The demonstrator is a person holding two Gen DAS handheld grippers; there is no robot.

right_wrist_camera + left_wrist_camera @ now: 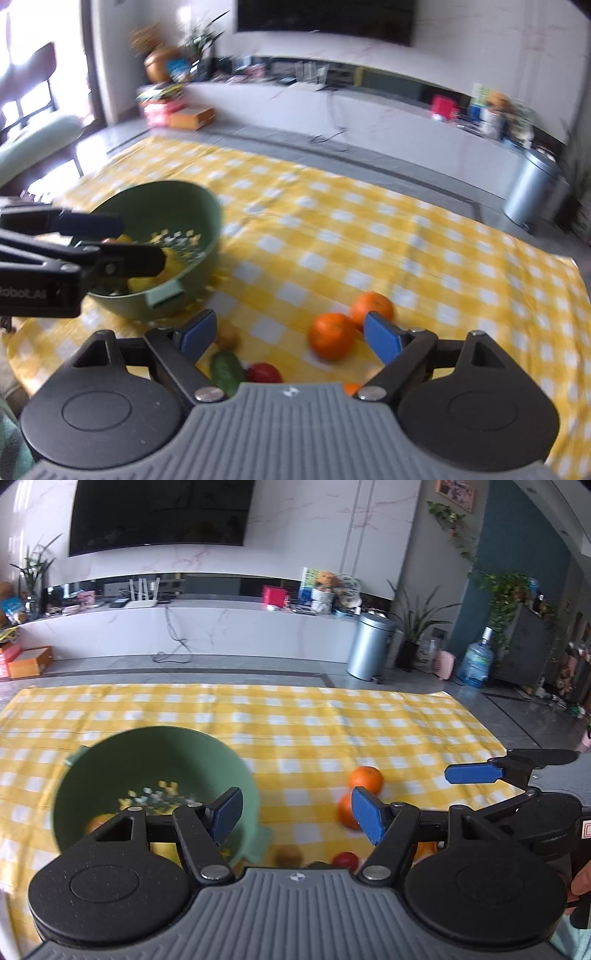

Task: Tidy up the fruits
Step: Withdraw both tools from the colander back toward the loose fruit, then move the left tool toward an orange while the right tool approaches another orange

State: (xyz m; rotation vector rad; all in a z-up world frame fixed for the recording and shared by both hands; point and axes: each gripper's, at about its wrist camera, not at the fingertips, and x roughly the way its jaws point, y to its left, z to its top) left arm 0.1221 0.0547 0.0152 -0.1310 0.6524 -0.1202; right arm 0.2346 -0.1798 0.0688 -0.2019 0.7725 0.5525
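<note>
Two oranges (pixel 332 334) touching on a yellow checked cloth (pixel 406 240) over the tabletop, right of a green bowl (pixel 173 206) holding yellow fruit. Nearer: a cucumber (pixel 226 371), a red fruit (pixel 264 373), a small brown fruit (pixel 228 336). Right hand-held gripper (pixel 290 334) wide apart above them, nothing between the pads. Left hand-held gripper (pixel 297 818) likewise spread and empty, beside the bowl's rim.
</note>
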